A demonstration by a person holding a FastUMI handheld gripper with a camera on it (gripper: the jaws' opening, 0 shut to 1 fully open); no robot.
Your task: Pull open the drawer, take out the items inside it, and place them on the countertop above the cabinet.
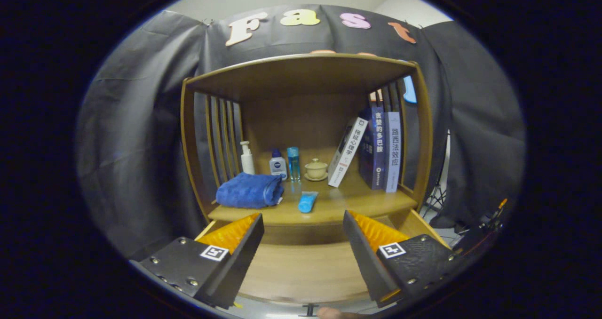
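The gripper (302, 221) hangs over the pulled-out drawer (301, 272) with its jaws spread wide and nothing between them, the drawer's bare wooden floor showing below the fingers. Beyond the fingers, on the countertop (329, 206) of the wooden cabinet, a folded blue towel (249, 190) lies beside a blue tube (307, 201). Behind them stand a pump bottle (247, 158), two small bottles, a lidded cup (316, 169) and some books (376, 147).
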